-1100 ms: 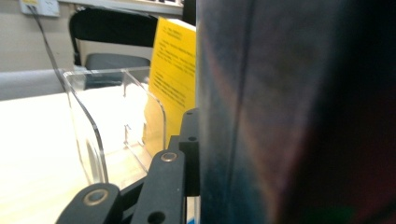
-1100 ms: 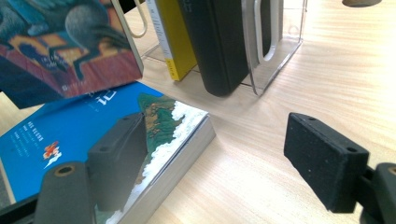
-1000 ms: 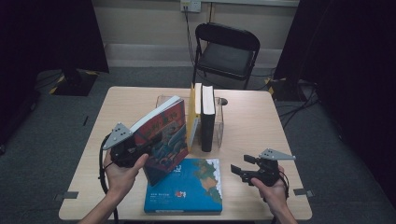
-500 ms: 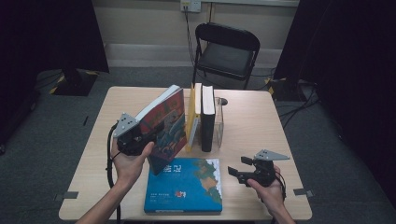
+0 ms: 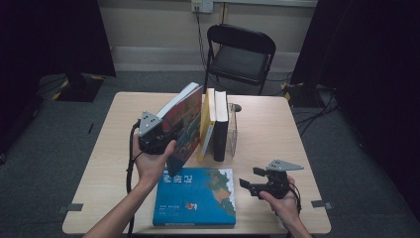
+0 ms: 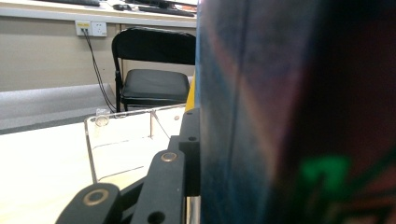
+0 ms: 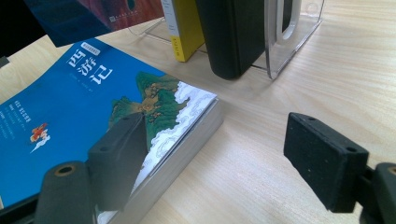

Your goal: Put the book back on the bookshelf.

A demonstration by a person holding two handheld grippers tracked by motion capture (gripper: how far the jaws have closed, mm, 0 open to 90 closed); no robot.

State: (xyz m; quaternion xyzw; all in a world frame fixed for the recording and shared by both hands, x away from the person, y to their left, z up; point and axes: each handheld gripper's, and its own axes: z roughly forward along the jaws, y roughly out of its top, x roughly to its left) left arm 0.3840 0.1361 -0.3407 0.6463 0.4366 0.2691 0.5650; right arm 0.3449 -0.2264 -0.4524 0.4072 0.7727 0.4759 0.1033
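while clamped, colourful book (image 6: 299,116) hides yellow book (image 5: 208,124).

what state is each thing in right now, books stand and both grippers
red book: held off the table, tilted, beside the yellow book
yellow book: upright in the stand
black book: upright in the stand
blue book: flat on the table, cover up
stand: upright, holding two books
left gripper: shut on the red book
right gripper: open, holding nothing, near the blue book
chair: unfolded, seat bare

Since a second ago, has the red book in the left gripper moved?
Yes. The red book has gone right, toward the yellow book standing in the clear stand, and now tilts close against it.
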